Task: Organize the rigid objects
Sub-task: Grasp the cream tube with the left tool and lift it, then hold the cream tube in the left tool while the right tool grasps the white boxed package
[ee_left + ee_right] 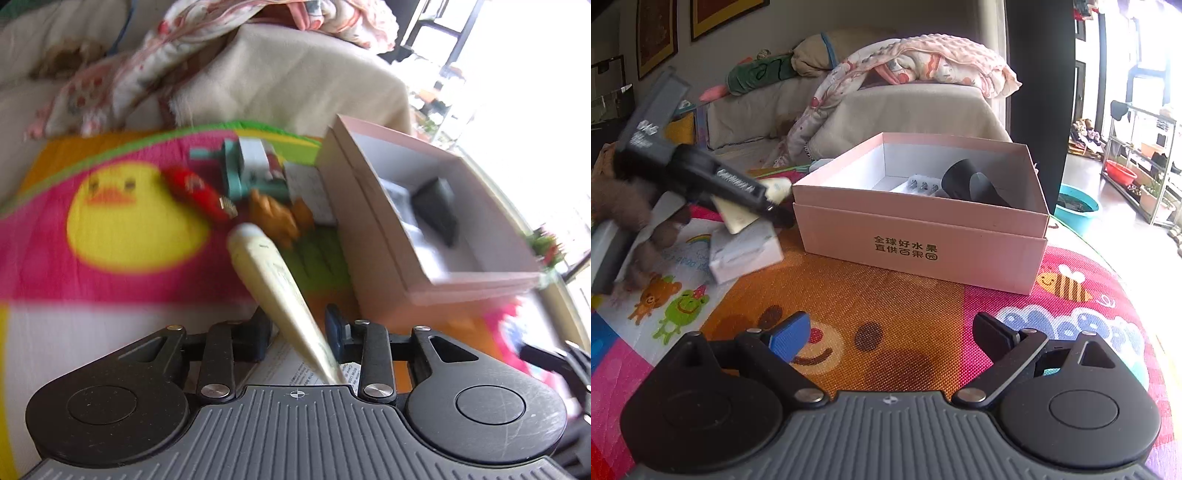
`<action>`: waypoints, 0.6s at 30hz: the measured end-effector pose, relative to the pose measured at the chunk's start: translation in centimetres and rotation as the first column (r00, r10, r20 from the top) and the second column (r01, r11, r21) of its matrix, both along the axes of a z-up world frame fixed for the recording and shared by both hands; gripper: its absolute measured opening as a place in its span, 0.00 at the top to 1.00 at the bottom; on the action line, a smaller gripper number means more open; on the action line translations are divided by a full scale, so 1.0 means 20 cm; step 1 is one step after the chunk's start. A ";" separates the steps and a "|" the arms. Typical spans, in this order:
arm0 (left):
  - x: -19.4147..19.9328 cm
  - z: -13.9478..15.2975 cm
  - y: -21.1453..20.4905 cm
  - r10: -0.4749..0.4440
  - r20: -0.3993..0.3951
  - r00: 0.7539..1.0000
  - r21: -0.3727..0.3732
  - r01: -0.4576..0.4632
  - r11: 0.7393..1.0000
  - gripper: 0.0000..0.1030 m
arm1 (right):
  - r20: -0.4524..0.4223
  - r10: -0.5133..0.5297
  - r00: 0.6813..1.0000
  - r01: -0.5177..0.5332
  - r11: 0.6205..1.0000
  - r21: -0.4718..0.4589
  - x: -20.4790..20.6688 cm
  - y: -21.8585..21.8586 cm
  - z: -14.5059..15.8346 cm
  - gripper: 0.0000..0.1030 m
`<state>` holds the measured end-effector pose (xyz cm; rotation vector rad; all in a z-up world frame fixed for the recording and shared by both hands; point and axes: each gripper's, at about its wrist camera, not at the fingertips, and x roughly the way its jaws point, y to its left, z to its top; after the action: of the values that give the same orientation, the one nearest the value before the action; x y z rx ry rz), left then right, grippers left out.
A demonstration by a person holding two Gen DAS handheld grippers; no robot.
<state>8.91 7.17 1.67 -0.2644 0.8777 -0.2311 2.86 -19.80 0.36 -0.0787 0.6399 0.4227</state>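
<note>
My left gripper [297, 325] is shut on a cream tube [275, 280] and holds it above the play mat, left of the open pink box [384, 236]. The box also shows in the right wrist view [923, 236], holding a dark grey object [971, 184] and a white item [919, 183]. The left gripper [713, 184] with the tube appears at the box's left edge there. My right gripper [890, 336] is open and empty, low over the mat in front of the box. A red object [199, 192], a teal device [251, 166] and an orange toy [277, 218] lie on the mat.
A white carton [742, 251] lies on the mat left of the box. A sofa with a blanket [886, 92] stands behind. A shelf [1137, 162] and a blue basin [1078, 210] stand on the floor at the right.
</note>
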 end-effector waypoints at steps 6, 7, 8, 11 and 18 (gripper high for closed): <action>-0.29 -0.01 0.07 -0.022 -0.002 1.000 -0.090 0.022 0.996 0.66 | 0.006 0.165 0.986 -0.165 0.986 0.026 -0.08 0.07 0.04 0.07; -0.33 0.00 0.09 -0.011 0.007 1.000 -0.078 0.012 0.997 0.66 | -0.008 0.219 0.976 -0.219 0.975 0.032 -0.10 0.11 0.04 0.07; -0.37 0.00 0.11 0.000 0.016 1.000 -0.065 0.001 0.998 0.66 | -0.014 0.270 0.963 -0.269 0.963 0.026 -0.12 0.16 0.05 0.07; -0.44 0.01 0.18 0.034 0.027 0.999 -0.024 -0.033 0.999 0.66 | 0.011 0.365 0.931 -0.365 0.930 -0.033 -0.18 0.30 0.08 0.07; -0.57 0.05 0.24 0.048 0.067 0.997 0.055 -0.052 0.997 0.66 | 0.003 0.474 0.880 -0.473 0.880 -0.045 -0.20 0.54 0.10 0.07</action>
<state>-2.46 12.07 2.58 -0.2246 0.8105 -0.1669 -1.15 -8.92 2.34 -0.2839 0.6130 0.8835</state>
